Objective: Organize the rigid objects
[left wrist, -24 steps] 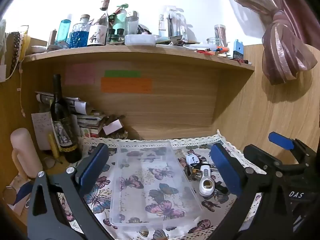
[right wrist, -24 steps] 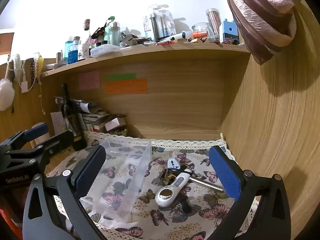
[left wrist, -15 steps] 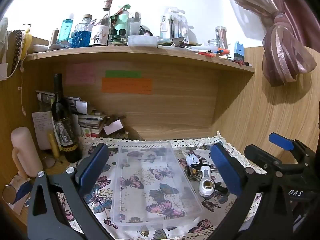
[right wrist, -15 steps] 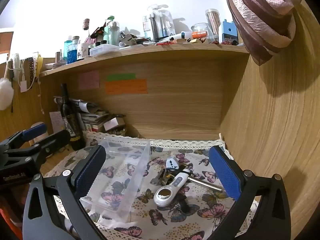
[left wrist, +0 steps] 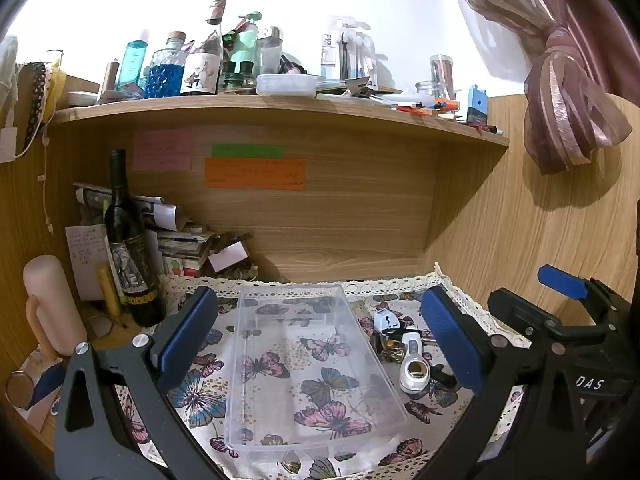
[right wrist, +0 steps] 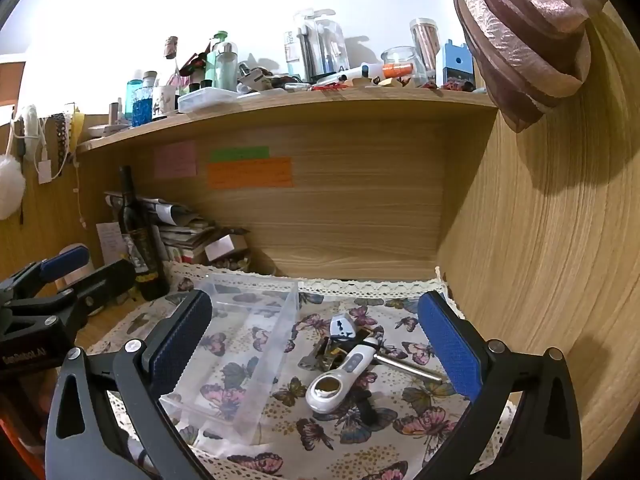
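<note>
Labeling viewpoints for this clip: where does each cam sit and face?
Left wrist: on the left gripper, facing the clear tray; own open fingers and right gripper show.
Right wrist: on the right gripper, facing the white handheld device; left gripper shows.
Shared: tray, device, wine bottle.

"DAS" in white on the right tongs (left wrist: 552, 308), sticky notes' (left wrist: 254, 174) writing illegible
</note>
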